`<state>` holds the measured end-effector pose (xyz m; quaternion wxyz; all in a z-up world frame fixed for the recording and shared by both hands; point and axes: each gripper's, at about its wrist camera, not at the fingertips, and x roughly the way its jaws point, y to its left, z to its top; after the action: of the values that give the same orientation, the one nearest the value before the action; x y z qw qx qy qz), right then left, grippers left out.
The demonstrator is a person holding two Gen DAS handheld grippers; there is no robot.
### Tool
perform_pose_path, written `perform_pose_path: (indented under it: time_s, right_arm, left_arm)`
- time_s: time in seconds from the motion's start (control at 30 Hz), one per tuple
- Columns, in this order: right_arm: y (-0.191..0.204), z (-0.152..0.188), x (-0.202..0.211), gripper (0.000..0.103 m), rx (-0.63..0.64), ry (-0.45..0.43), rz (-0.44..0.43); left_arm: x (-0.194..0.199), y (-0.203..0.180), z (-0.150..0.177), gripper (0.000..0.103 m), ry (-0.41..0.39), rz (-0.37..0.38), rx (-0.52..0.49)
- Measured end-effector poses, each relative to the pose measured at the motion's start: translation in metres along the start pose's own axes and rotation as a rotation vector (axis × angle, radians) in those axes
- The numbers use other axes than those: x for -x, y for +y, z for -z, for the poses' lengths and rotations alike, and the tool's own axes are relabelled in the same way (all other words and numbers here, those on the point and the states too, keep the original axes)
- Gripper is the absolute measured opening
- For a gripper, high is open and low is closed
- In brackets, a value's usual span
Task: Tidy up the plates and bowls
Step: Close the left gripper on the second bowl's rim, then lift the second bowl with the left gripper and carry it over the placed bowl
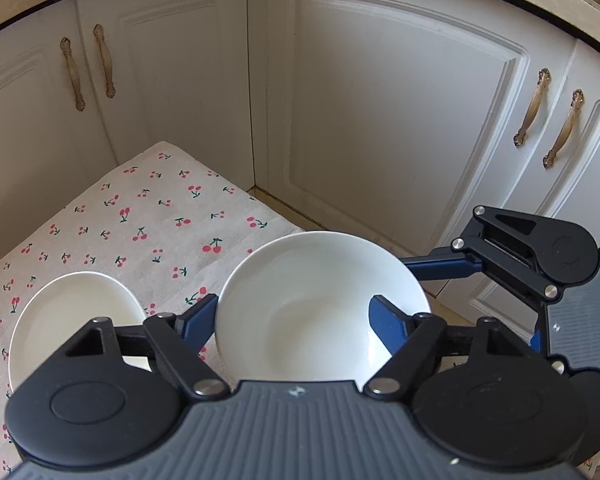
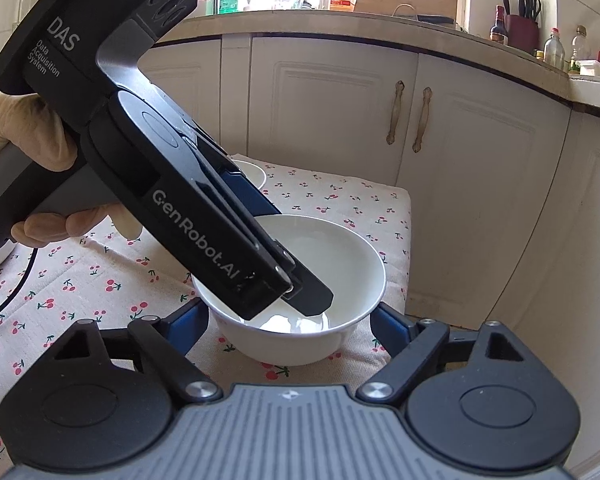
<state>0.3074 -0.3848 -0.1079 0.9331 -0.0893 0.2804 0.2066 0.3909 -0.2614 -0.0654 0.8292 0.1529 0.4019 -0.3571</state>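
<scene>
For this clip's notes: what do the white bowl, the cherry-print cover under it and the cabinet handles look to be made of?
White bowl: likely glazed ceramic or porcelain; smooth, glossy, with bright reflections inside. Melamine can't be ruled out.
Cherry-print cover: woven cloth, matte, showing a fine ribbed texture and soft edges.
Cabinet handles: probably cast metal in an aged brass or bronze finish; ornate ends, dull sheen.

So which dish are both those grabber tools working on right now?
Find the cherry-print cloth on the low surface before the white cabinets. Near its right edge sits a deep white bowl; the left gripper straddles its wall. Its neighbour, a shallow white plate, lies untouched further left.
</scene>
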Motion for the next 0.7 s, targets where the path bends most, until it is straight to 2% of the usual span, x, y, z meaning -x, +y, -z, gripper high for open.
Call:
perform_pose_path:
  time_s: [0.43,0.7]
  right_arm:
    - [0.004,-0.004,0.002,0.091,-0.018,0.022,-0.002]
    - [0.016,-0.008,0.014,0.091,-0.001,0.033,-0.006]
  left_arm:
    - [0.003,-0.001,0.002,0.08,0.006,0.006,-0.012]
    - [0.021,-0.002,0.012,0.08,0.003,0.018,0.0]
